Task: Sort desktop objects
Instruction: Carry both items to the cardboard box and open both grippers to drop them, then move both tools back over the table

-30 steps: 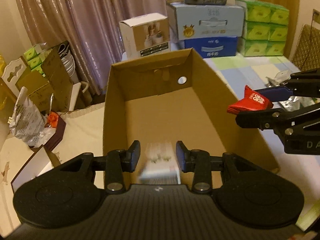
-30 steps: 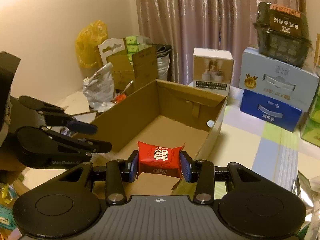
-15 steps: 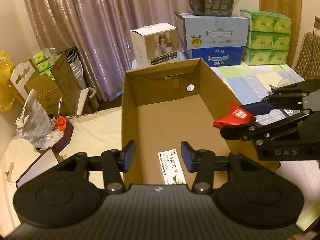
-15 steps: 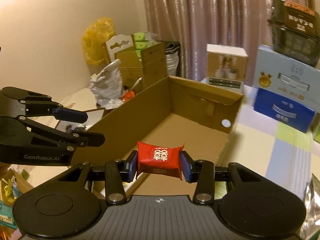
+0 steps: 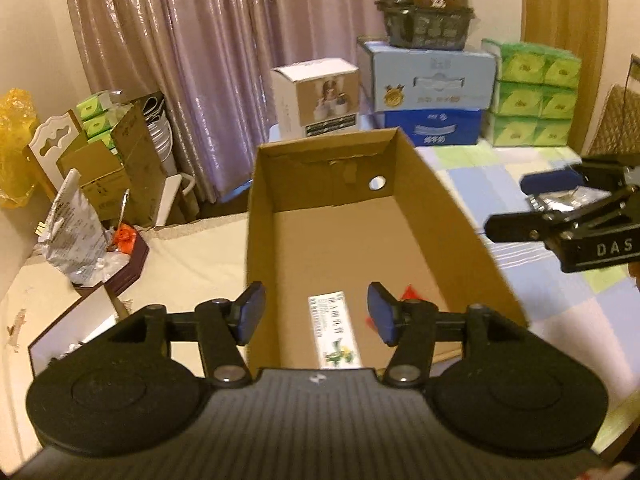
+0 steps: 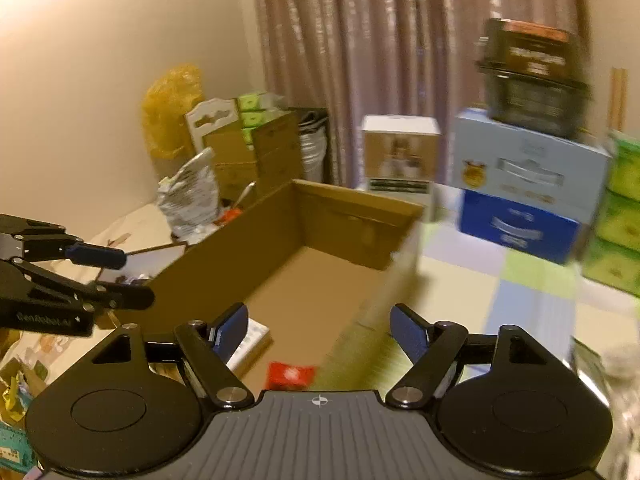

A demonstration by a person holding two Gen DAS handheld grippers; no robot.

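An open brown cardboard box point(image 5: 448, 216) stands on the table; it also shows in the right wrist view point(image 6: 360, 204). Inside it lie a white carton with green print point(image 5: 334, 330) and a red packet point(image 6: 290, 374), partly seen in the left wrist view point(image 5: 410, 294). My left gripper point(image 5: 316, 314) is open and empty above the box's near end. My right gripper point(image 6: 320, 330) is open and empty above the box's right wall; it shows at the right of the left wrist view point(image 5: 560, 208).
A white product box point(image 5: 316, 102), blue cartons point(image 5: 432, 92) with a black basket point(image 5: 426, 10) on top, and green tissue packs point(image 5: 532, 96) stand behind the box. A foil bag point(image 5: 74, 232) and cardboard clutter point(image 5: 108, 168) lie left. A silver packet point(image 5: 560, 200) lies right.
My right gripper has opened and let go of the red packet, which now lies in the box. It has drawn back to the right. The left gripper has opened wider and pulled back.
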